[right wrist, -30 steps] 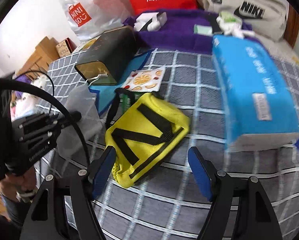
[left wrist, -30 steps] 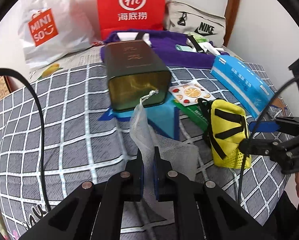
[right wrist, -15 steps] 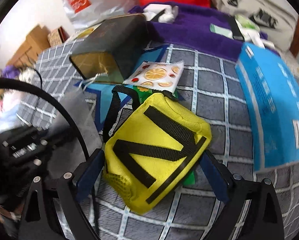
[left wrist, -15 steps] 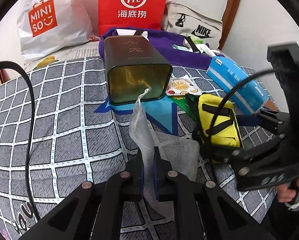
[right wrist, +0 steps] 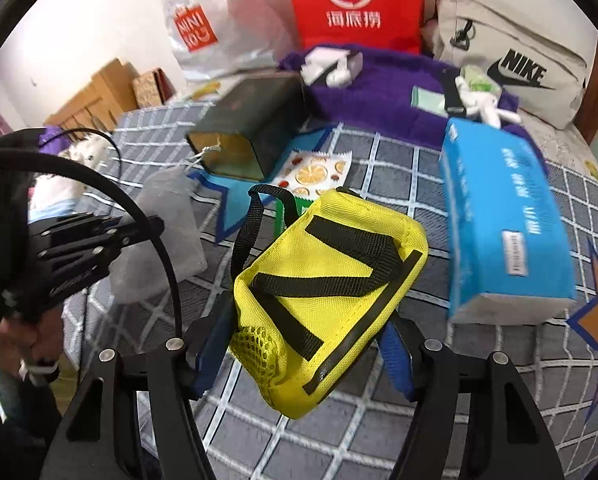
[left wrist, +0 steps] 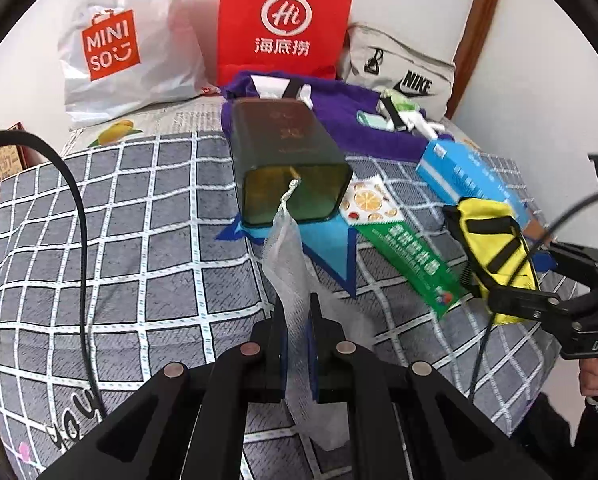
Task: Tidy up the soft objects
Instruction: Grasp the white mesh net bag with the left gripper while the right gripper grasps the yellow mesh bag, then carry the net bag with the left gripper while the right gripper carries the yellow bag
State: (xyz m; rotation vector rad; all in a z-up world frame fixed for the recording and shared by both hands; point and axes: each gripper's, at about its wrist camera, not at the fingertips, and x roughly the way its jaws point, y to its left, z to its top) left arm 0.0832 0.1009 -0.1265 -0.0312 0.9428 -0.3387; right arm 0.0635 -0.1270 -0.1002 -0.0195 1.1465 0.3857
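At left of the right wrist view, the left gripper (right wrist: 147, 228) is clamped on the white mesh pouch (right wrist: 167, 232), as it was a second ago; the left wrist view shows the pouch (left wrist: 291, 280) pinched between the pads, its drawstring reaching toward the open mouth of the dark green tin (left wrist: 295, 196) at frame centre, no nearer than before.

Centre of the right wrist view: the change is here. The right gripper (right wrist: 307, 344), which a second ago stood wide and short of the yellow pouch (right wrist: 327, 292), now has it between its jaws, which are closing. Pads seem to press both flanks, though blur hides the contact. The pouch looks lifted off the checked bedspread (right wrist: 459, 420).

Judgement: both soft items are now in hand, ready for stowing.
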